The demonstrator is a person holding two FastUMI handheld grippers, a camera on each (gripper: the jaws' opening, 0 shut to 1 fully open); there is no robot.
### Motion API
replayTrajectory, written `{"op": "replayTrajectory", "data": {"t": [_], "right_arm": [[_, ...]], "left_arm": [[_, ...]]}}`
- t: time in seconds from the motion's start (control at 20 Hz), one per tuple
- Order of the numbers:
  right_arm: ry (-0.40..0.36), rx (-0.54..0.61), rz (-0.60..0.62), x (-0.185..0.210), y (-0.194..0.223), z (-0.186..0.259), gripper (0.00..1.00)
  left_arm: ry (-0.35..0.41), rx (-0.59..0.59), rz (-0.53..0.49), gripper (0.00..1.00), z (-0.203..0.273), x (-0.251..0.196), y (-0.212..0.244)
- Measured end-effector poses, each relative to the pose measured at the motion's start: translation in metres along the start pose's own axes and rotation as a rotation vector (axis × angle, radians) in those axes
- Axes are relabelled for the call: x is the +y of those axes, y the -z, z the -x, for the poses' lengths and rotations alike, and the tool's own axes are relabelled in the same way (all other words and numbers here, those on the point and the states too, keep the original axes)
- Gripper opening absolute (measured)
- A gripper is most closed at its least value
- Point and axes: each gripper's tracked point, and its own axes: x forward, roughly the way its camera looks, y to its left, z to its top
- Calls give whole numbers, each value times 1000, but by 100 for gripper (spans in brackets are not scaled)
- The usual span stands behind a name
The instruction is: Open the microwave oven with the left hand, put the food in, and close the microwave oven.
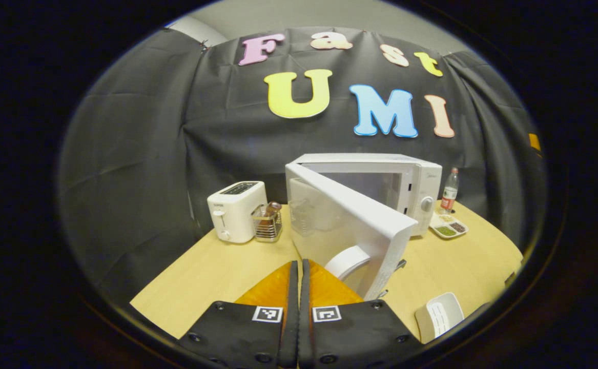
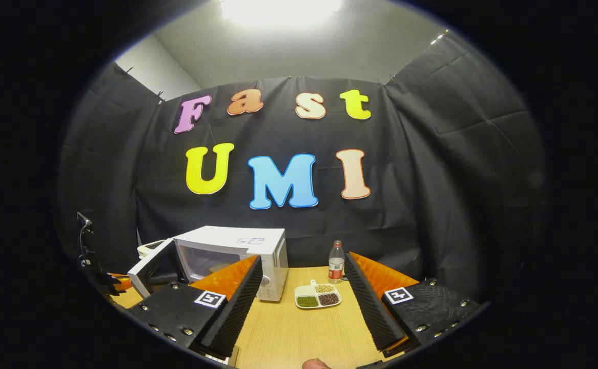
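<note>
Microwave [image 1: 380,189] door [image 1: 350,225] stood ajar as the food tray [image 2: 318,296] waited ahead of the spread right gripper [image 2: 304,302].

The tray lay on the table [image 2: 288,333] straight ahead between the right fingers, well short of them, its long axis running across from finger to finger, with the oven ahead and to their left. The left gripper [image 1: 299,287], fingers pressed together and holding nothing, sat just before the door's free edge. The right hand looked better placed for the pickup.
</note>
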Motion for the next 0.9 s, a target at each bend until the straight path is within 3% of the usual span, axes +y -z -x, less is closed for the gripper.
{"op": "replayTrajectory", "data": {"t": [0.2, 0.9], "right_arm": [[10, 11, -8, -6, 4, 2, 97], [92, 50, -12, 3, 14, -25, 97]], "left_arm": [[37, -1, -35, 7, -11, -25, -7], [270, -18, -86, 7, -74, -102, -37]]}}
